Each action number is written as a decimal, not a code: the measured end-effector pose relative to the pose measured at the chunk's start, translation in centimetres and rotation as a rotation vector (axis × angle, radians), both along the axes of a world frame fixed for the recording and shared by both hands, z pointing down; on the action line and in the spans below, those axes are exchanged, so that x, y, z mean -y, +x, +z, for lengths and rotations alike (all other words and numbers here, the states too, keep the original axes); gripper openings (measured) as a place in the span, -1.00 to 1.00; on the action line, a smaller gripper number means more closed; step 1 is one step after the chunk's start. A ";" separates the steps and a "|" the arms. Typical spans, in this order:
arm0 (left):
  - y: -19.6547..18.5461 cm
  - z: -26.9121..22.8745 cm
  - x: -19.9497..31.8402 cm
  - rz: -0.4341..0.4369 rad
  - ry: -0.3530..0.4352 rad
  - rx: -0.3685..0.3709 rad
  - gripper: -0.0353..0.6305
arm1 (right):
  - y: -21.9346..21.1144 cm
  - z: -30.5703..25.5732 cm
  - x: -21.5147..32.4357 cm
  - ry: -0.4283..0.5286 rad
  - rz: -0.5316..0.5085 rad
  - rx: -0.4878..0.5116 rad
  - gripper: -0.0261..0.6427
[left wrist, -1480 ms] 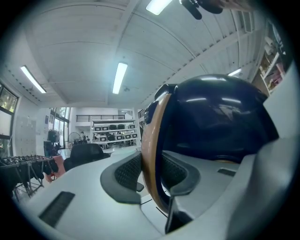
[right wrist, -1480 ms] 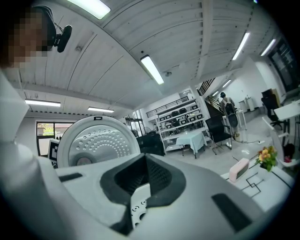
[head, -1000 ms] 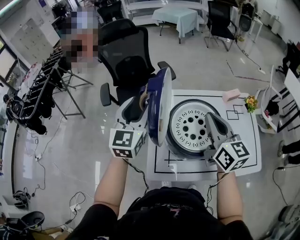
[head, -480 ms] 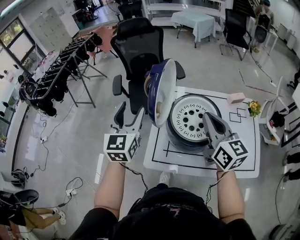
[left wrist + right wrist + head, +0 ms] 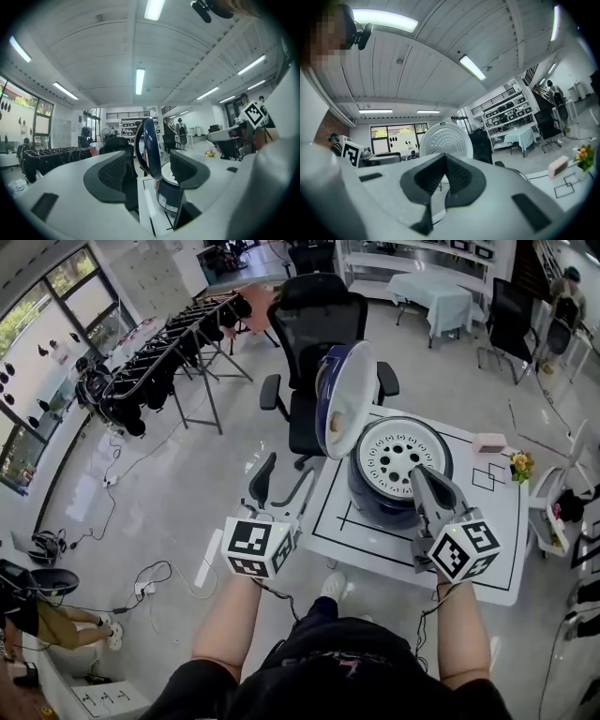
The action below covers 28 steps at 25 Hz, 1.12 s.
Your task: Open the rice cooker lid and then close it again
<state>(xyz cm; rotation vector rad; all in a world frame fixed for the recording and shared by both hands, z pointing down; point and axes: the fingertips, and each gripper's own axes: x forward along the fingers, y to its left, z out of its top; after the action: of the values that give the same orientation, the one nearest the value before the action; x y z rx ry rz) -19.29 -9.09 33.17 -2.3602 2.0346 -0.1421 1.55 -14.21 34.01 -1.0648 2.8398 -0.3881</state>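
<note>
The rice cooker [image 5: 398, 474] stands on the white table [image 5: 375, 549] with its dark blue lid [image 5: 342, 399] swung up on edge, white inner side facing right. My left gripper [image 5: 281, 486] hangs off the table's left edge, short of the lid and touching nothing. Its jaws have just been opening and stand open with nothing between them. In the left gripper view the lid [image 5: 149, 145] and the cooker [image 5: 169, 197] show beyond the open left gripper [image 5: 150, 171]. My right gripper [image 5: 422, 482] is shut, its tip over the cooker's near rim. The right gripper [image 5: 444, 161] faces the lid [image 5: 445, 138].
A black office chair [image 5: 319, 315] stands behind the table. A pink block [image 5: 488, 442] and a small flower pot [image 5: 521, 465] sit at the table's far right. Racks of gear [image 5: 159, 362] line the left; cables [image 5: 155, 582] lie on the floor.
The left gripper has drawn back from the upright lid, toward me and off the table's left edge, and its jaws have spread. The right gripper has shifted a little beside the cooker, still shut.
</note>
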 end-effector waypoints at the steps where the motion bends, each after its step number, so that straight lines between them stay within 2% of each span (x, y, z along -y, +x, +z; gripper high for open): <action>1: 0.3 0.0 -0.7 -0.002 0.000 -0.003 -0.03 | 0.0 -0.1 -0.4 0.003 -0.009 0.003 -0.92; 11: 3.1 0.1 -5.1 -0.014 0.017 -0.019 -0.03 | 1.2 -0.5 -4.4 0.025 -0.051 0.000 -0.92; 28: 3.7 -0.6 -7.1 -0.024 0.042 -0.033 -0.03 | 2.3 -1.0 -6.7 0.040 -0.047 -0.007 -0.92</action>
<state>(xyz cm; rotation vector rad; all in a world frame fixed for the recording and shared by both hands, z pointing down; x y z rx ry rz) -15.62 -1.97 32.57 -2.3298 2.0604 -0.0604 3.83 -7.47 33.06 -0.9962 2.8708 -0.3300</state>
